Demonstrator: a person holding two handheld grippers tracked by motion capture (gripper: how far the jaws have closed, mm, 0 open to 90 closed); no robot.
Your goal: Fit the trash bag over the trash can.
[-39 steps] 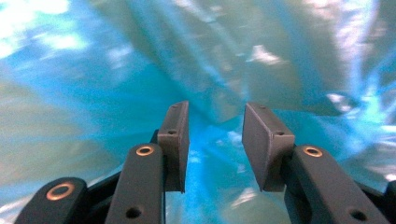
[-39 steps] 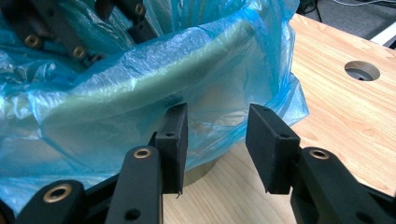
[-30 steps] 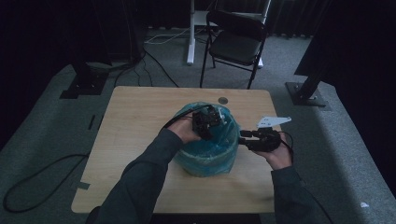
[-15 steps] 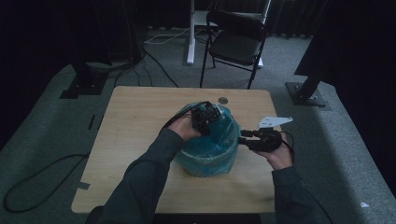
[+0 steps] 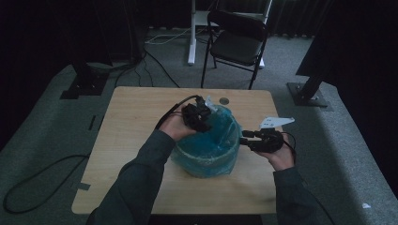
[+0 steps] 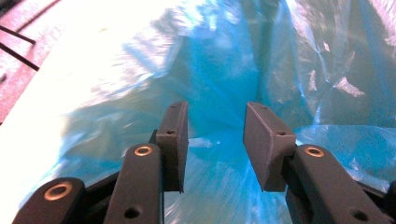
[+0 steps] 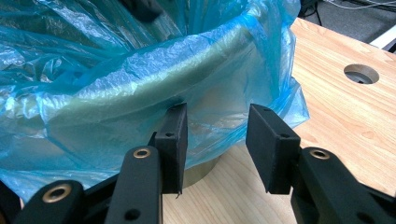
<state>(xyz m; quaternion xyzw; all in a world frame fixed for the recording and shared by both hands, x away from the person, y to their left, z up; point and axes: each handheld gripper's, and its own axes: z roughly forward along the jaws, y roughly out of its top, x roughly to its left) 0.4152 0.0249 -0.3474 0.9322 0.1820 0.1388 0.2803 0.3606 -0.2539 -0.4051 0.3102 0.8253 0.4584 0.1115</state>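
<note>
Lifting up and toward the far side over the last second, the left hand-held gripper (image 5: 206, 115) now sits over the far-left rim of the bin (image 5: 206, 154), where a moment ago it hung lower, above the mouth of the blue bag (image 5: 213, 140) that lines it. In the left gripper view its jaws stand partly apart with bag film bunched in the gap, but the pads do not visibly press on it — I read it as open, with nothing gripped. The right hand-held gripper (image 5: 246, 139) has kept its place at the right side of the bin, jaws likewise parted, pointing at the plastic draped over the rim without pinching it. The bin stands near the middle of the surface (image 5: 136, 122), a little toward the near-right. My judgement is that the liner is being spread and settled over the rim, and that the left side's move sets up a fresh grasp of the far edge. Much stays unclear: the high view is dim, the bin's own wall shows only as a greenish band through the film — and whether anything lies inside the bag cannot be made out.
</note>
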